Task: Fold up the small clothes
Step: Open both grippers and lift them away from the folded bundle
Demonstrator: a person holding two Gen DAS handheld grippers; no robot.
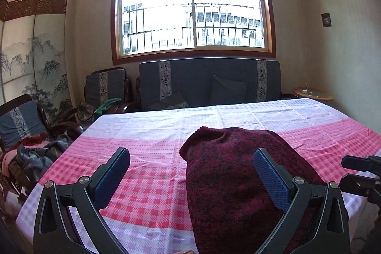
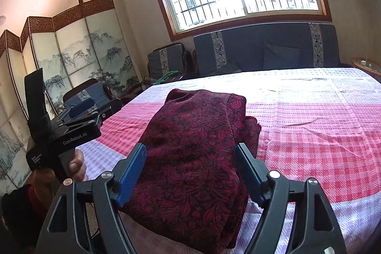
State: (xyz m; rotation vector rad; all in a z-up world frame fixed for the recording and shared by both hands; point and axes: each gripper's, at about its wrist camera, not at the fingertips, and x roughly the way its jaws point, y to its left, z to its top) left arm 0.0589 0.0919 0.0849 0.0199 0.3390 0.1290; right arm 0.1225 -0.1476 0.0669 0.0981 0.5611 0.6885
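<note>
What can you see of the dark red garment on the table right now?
The dark red garment is a soft knit with a black floral pattern. It lies folded lengthwise into a narrow stack on the pink checked tablecloth, ribbed neck opening at the far end and layered edges along its right side. The right claw hangs open at its near end; whether its fingers touch the cloth is unclear.

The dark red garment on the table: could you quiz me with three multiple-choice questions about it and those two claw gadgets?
1. Where does the garment lie?
A. on the checked tablecloth
B. on the sofa
C. on the floor

2. What colour are the gripper pads?
A. yellow
B. blue
C. white

3. How do the jaws of both grippers stand?
A. clamped on cloth
B. shut and empty
C. open

Answers: A, pink-and-white checks surround it; B, blue faces line the fingers; C, the left gripper and right gripper both show wide gaps and pinch nothing.
</note>
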